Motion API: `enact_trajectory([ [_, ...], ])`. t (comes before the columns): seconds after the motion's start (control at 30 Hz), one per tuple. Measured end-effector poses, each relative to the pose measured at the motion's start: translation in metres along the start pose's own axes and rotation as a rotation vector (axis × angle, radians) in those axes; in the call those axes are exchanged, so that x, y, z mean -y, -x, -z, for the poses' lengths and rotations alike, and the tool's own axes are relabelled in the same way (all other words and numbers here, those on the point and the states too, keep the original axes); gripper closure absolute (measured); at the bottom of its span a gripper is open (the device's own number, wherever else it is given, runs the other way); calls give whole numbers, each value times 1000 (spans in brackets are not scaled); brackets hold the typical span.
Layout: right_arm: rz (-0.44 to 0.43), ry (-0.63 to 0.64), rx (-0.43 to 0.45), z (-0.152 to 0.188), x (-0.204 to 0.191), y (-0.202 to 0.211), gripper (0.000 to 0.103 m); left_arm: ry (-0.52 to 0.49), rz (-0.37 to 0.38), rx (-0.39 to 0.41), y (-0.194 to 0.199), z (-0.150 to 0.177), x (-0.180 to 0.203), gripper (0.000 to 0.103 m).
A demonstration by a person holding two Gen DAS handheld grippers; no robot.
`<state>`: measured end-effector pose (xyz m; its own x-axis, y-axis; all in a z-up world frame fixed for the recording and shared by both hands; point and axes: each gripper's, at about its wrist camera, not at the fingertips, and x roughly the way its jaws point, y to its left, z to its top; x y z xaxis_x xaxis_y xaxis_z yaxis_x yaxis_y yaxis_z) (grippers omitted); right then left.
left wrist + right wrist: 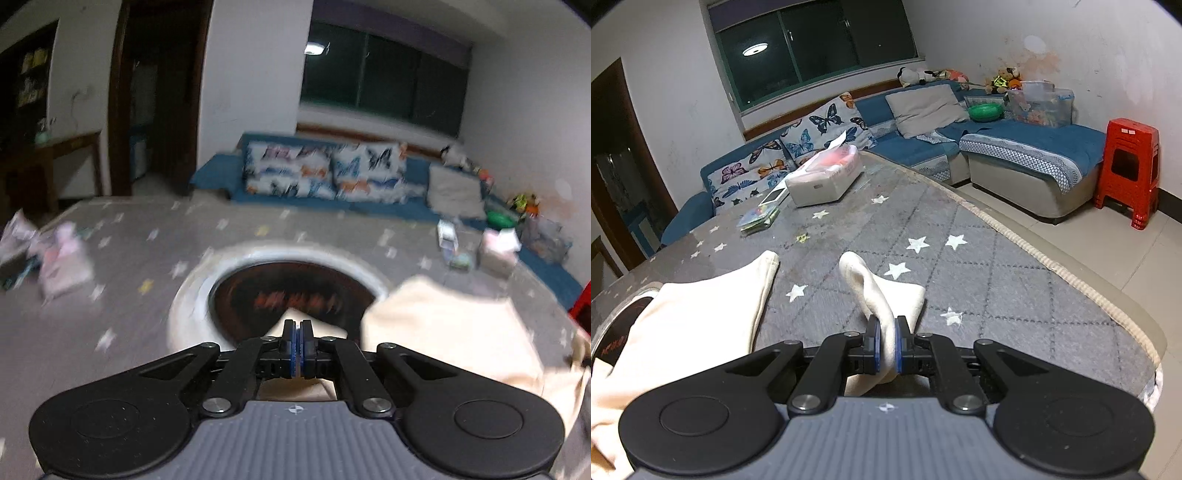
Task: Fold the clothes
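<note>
The right tool [885,343] is clenched on a cuff of the cream garment [701,317], lifted off the grey starred worktop [1015,258]; the left tool [297,345] pinches another edge, pads together. The garment lies part-spread, one sleeve pointing away toward the sofa [1015,144], so folding looks midway, no neat stack showing

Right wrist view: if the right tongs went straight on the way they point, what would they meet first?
The right tongs, shut on the cream garment, point along the grey star-patterned tablecloth. First comes that garment's own raised fold; beyond it probably bare cloth, though depth is unclear.
</note>
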<state>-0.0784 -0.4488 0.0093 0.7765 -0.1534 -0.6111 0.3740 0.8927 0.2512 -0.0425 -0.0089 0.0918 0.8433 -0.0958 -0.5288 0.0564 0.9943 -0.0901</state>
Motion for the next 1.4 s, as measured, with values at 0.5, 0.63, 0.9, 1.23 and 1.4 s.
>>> enact_trajectory([
  [0.5,32,106,23,-26,0,27,91,-107,10,-47,-7,1,3,89],
  [0.63,-27,148,25,-40,-20,19,91,-168,86,-41,-37,-12,35,79],
  [0.9,-156,233,-11,-54,-71,-14,83,-292,152,-84,-113,-20,90,54],
  [1.23,-250,300,-81,-48,-114,-49,82,-343,183,-162,-184,-23,121,64],
  [1.4,-260,314,-90,-47,-120,-54,82,-319,226,-150,-187,-20,124,98],
])
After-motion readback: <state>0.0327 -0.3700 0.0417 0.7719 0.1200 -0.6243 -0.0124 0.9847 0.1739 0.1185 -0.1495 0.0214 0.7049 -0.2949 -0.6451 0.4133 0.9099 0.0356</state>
